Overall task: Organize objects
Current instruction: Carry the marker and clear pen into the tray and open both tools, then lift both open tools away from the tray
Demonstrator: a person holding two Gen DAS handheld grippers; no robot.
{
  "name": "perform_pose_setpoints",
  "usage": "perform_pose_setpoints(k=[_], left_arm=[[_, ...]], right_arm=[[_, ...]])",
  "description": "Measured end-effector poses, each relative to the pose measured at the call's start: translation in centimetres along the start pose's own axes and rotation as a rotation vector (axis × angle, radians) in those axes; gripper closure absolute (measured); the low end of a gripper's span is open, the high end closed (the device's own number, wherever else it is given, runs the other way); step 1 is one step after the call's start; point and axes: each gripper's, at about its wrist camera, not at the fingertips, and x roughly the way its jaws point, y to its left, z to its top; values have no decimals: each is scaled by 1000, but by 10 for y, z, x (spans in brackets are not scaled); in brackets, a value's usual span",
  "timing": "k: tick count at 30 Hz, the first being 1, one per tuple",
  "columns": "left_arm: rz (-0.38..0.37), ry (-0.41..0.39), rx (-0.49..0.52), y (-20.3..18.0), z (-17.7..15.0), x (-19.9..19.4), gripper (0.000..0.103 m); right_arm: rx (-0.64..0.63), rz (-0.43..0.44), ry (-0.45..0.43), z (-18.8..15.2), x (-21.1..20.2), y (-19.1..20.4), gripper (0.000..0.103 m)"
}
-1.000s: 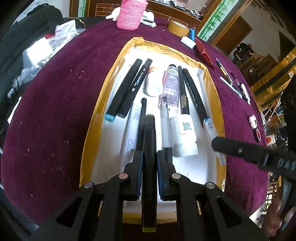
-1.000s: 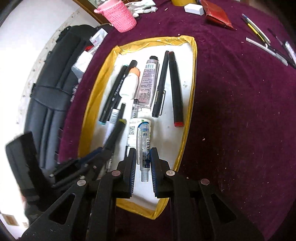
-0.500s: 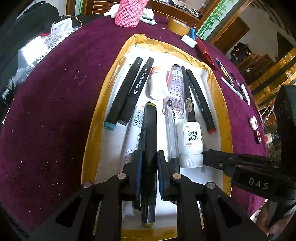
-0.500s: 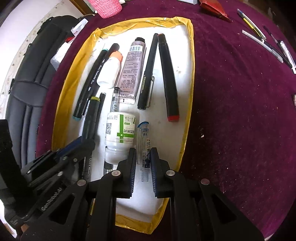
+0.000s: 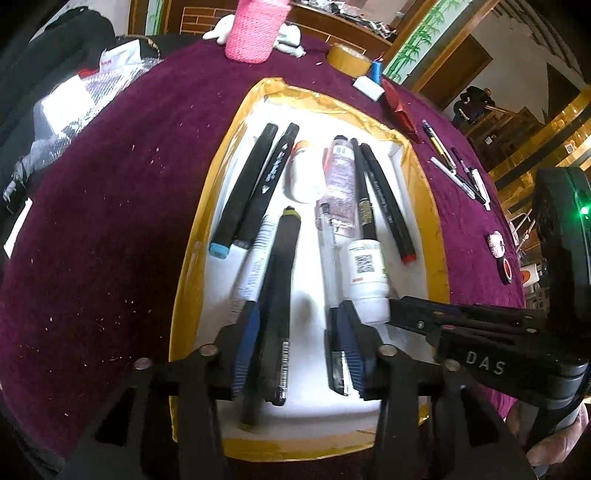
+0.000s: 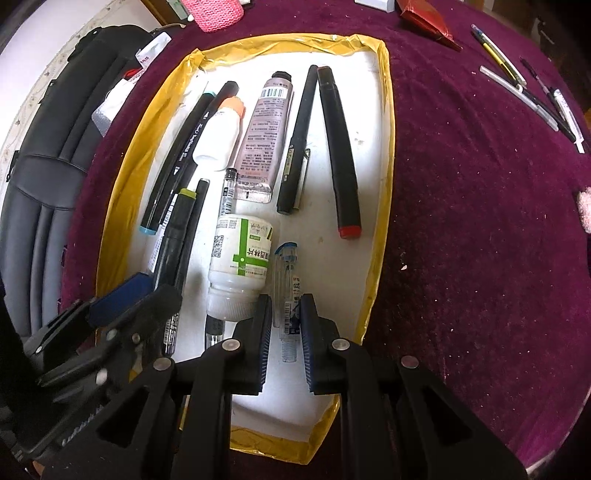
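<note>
Nearby, a white bottle [image 6: 238, 267] crowds the clear pen [image 6: 287, 295].

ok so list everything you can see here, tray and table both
shallow white tray with yellow taped rim: 1, on the purple cloth
black markers: about 6, coloured end caps, lying lengthwise in the tray
yellow-green-capped black marker: 1, between the opening left jaws, lying in the tray
white pill bottle with green label: 1, tray middle
small white bottle with orange cap: 1, tray far end
silver tube: 1, beside it
clear blue-tipped pen: 1, clamped in right gripper
loose pens: several, on cloth right of tray
pink knitted holder: 1, far edge
tape roll: 1, tan, far edge
left gripper: opening
right gripper: shut
</note>
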Motion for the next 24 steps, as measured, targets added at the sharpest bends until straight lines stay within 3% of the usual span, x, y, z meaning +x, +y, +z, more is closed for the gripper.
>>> perform_pose_setpoints(k=[15,24], left_arm=[[27,-19,-2,-21,2,-18,56],[153,-120,110,-50,3,-45,55]], right_arm=[[-54,-16,-137,-15,-43,-7,76],[-66,-9,-200,-19,-56,0,73]])
